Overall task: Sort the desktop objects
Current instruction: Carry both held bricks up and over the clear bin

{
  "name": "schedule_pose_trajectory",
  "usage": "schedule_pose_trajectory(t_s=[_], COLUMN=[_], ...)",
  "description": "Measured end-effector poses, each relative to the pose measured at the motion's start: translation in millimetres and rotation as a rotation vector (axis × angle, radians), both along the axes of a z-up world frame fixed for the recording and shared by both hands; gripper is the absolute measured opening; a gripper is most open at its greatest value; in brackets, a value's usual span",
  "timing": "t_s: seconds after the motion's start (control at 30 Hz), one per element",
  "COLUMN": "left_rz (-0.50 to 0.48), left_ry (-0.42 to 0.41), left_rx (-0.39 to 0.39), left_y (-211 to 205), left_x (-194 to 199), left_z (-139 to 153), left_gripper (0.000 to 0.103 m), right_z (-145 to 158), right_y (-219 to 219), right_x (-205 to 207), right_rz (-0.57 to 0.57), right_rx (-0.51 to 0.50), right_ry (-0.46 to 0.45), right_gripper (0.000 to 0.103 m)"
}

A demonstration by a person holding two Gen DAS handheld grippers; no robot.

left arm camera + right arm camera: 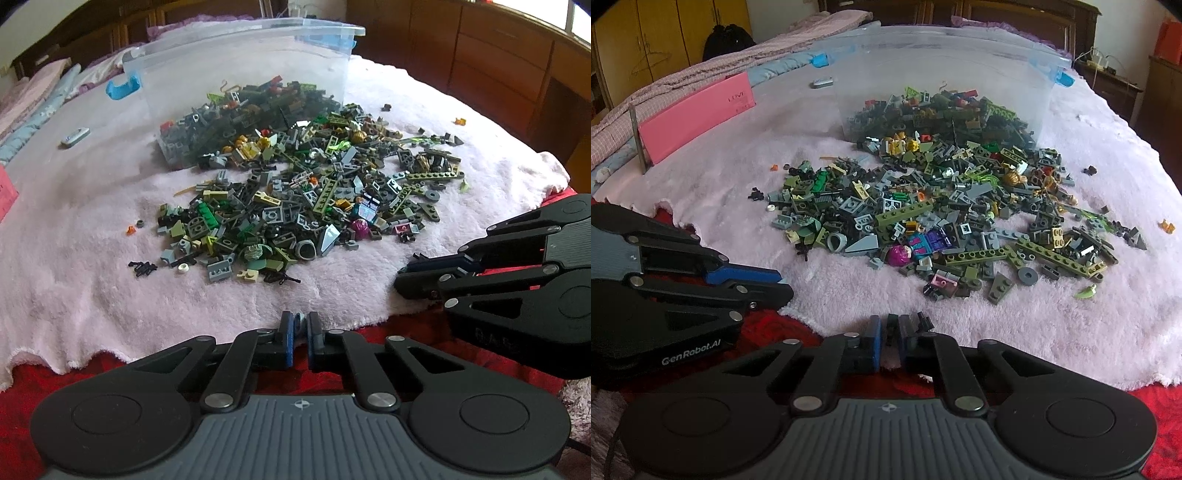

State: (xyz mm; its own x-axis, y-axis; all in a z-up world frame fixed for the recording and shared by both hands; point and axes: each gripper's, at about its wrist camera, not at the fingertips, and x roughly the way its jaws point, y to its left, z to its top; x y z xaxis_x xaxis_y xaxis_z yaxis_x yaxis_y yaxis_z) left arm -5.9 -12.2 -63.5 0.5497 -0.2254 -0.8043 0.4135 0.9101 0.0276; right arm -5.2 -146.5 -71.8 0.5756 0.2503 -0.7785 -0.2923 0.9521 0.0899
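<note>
Grey, olive and black toy bricks [295,192] lie in a loose heap on a pale pink fleece blanket [92,295], spilling from the mouth of a clear plastic bin [236,74] tipped on its side at the far end; more bricks remain inside it. The bin has blue clips [123,88]. Within the heap: long olive studded strips [1052,254], a magenta round piece [899,254], a grey ring-shaped piece [836,242]. Strays sit apart from the heap: a small orange piece [1167,226] off to the right, a cluster of black bits [144,267] on the near left side.

Left tool [298,325] sits low at the near blanket edge, jaws pressed nearly together, with a small blue piece [297,322] visible between the tips; whether the piece is pinched cannot be told. Right tool [894,328], just beside it, has its jaws likewise drawn in, with a small dark piece [892,326] showing between them and a black bit at the right tip; grip not clear.

Under the blanket, red cloth [110,369]. A pink box [698,114] stands at the left edge, a small silver object [75,137] lies near the bin. Wooden cabinets [498,66] behind.
</note>
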Motion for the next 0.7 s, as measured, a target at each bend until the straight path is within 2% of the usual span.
schedule_pose_trajectory(t_s=[0.7], left_rz=[-0.022], left_ry=[-0.051], left_rx=[-0.025], left_y=[-1], left_x=[-6], left_z=[19], left_gripper=[0.008], right_z=[17], right_y=[0], right_x=[-4], right_rz=[-0.004], right_rx=[0.025], right_ry=[-0.045], right_gripper=[0.006])
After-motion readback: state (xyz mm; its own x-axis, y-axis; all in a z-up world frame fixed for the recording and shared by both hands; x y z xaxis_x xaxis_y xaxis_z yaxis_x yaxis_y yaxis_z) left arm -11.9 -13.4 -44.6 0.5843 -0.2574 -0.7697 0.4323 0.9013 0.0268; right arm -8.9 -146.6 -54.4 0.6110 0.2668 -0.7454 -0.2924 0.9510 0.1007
